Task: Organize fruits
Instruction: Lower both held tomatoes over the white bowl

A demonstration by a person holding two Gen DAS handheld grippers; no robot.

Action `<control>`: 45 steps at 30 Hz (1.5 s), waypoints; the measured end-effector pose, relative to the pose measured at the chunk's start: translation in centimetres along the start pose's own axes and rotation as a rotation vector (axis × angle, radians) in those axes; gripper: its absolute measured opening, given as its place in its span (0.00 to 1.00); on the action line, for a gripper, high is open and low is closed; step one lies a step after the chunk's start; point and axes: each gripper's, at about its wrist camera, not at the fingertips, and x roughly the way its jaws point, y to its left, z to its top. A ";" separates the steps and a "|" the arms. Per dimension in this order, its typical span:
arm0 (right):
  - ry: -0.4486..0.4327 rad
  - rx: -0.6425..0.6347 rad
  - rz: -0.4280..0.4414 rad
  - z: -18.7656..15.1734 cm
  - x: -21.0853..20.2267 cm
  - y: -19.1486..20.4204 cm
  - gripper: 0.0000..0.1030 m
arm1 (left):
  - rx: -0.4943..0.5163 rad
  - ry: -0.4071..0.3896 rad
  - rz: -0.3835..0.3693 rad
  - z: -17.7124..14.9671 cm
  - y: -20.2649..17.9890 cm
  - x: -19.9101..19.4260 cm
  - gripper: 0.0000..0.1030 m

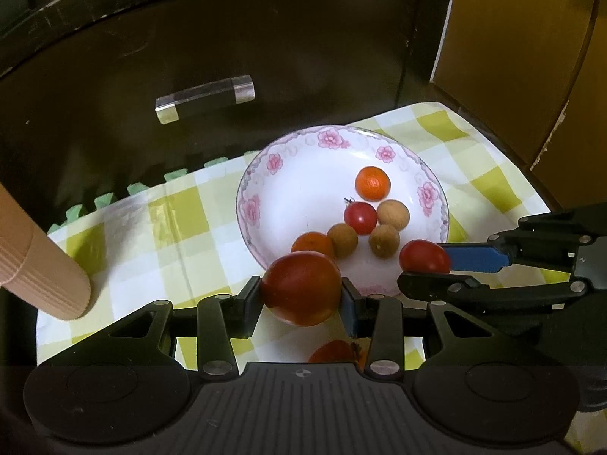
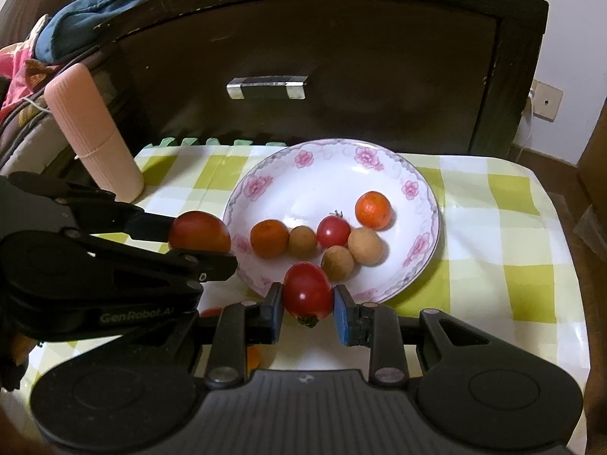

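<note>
Left wrist: tomato (image 1: 301, 288) clamped inside left gripper (image 1: 301, 297).

At the bottom centre of the frame, the right gripper (image 2: 308, 300) clamps a small red tomato (image 2: 307, 290) between its fingers (image 2: 274, 311), stem end down, just at the near rim of a flowered plate (image 2: 334, 163). On the plate lie two oranges, one at the left (image 2: 269, 243) and one at the right (image 2: 373, 210), a cherry tomato (image 2: 333, 231) and three brown round fruits (image 2: 365, 246). From the left edge, the left gripper (image 2: 197, 244) reaches in, closed on a larger red fruit (image 2: 199, 231) just beside the plate's left rim. The plate sits on a green-and-white checked cloth (image 2: 493, 235) covering the bench. A pink ribbed bottle (image 2: 95, 132) stands at the upper left. A dark drawer front with a clear handle (image 2: 266, 87) fills the background.
</note>
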 end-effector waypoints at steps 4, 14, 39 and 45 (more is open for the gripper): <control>-0.005 0.005 -0.005 0.3 0.5 -0.4 0.27 | -0.003 0.001 0.000 0.4 0.0 0.6 0.47; -0.014 0.012 -0.014 0.8 1.8 -1.2 0.27 | -0.013 0.001 0.007 1.0 0.1 2.1 0.47; -0.052 0.047 -0.027 1.8 3.8 -3.0 0.27 | 0.007 -0.036 0.037 2.6 -0.2 3.9 0.48; -0.064 0.037 -0.035 2.1 4.1 -3.3 0.27 | -0.020 -0.028 0.026 3.1 0.1 4.6 0.48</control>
